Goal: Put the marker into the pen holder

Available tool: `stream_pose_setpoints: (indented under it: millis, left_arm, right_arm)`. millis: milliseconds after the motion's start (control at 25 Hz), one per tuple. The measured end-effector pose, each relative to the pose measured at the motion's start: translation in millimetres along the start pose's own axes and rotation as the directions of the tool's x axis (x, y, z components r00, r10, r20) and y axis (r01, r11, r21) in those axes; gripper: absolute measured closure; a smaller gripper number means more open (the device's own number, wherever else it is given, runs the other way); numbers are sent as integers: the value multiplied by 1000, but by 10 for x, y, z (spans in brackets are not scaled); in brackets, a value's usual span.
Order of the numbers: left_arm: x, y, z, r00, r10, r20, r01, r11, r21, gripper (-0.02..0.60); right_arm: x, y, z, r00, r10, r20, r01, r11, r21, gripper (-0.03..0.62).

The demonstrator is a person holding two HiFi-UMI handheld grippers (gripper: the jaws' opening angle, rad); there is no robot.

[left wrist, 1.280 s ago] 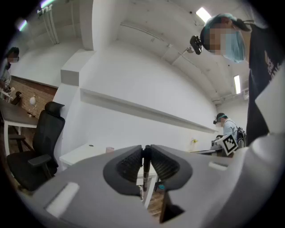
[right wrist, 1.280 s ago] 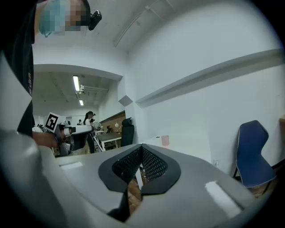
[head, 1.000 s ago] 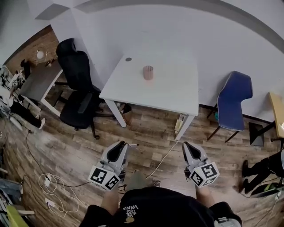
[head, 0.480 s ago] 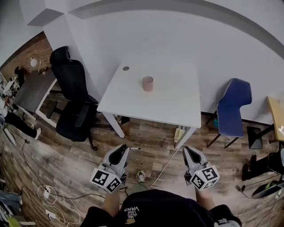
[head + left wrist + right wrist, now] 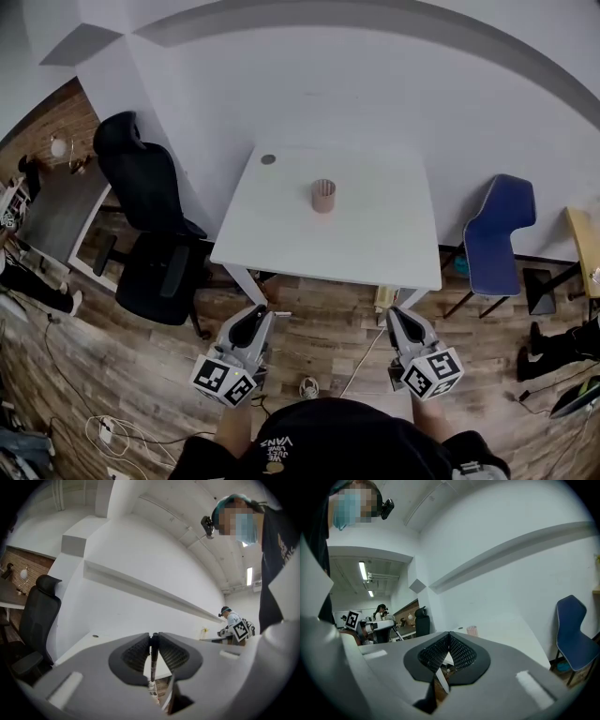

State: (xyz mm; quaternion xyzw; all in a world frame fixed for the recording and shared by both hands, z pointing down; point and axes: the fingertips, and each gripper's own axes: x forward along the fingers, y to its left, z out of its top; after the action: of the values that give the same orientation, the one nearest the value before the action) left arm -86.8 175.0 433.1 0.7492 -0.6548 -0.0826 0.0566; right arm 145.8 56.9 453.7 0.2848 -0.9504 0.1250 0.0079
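Observation:
A pink mesh pen holder (image 5: pixel 323 195) stands upright near the middle of the white table (image 5: pixel 375 253), well ahead of both grippers. In the right gripper view the pen holder (image 5: pixel 472 630) shows small on the far tabletop. My left gripper (image 5: pixel 260 311) is held above the wooden floor, short of the table's front edge, shut on a dark marker (image 5: pixel 152 660). The marker's tip (image 5: pixel 281 314) pokes out to the right of the jaws. My right gripper (image 5: pixel 394 311) is level with the left one, its jaws shut on nothing (image 5: pixel 449 637).
A black office chair (image 5: pixel 150 216) stands left of the table and a blue chair (image 5: pixel 497 234) to its right. A small round dark spot (image 5: pixel 268 159) marks the table's far left corner. Cables (image 5: pixel 361 352) trail over the floor. Other people work at desks in the background.
The table and pen holder have drawn nearer and lower in the head view as the person walks forward. Both grippers keep the same pose, the marker still held in the left one.

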Motion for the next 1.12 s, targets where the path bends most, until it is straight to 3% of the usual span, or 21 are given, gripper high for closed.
stream_pose_setpoints:
  millis: [400,600,1120]
  left_arm:
    - [298,548,71,997,-70,-16,70,998,4,464]
    - [437,693,11,997,-67,-22,67,998,-16,463]
    - [1164,921,-34,999,9,-36,-10,1000,-21,463]
  right_arm:
    - [509,27,-38,998,-67,-5,67,998,20,589]
    - [701,-60,-15,997,-75,-22,76,997,21,589]
    - [1330,-681,128,999,3,-51,-2,1000,23,589]
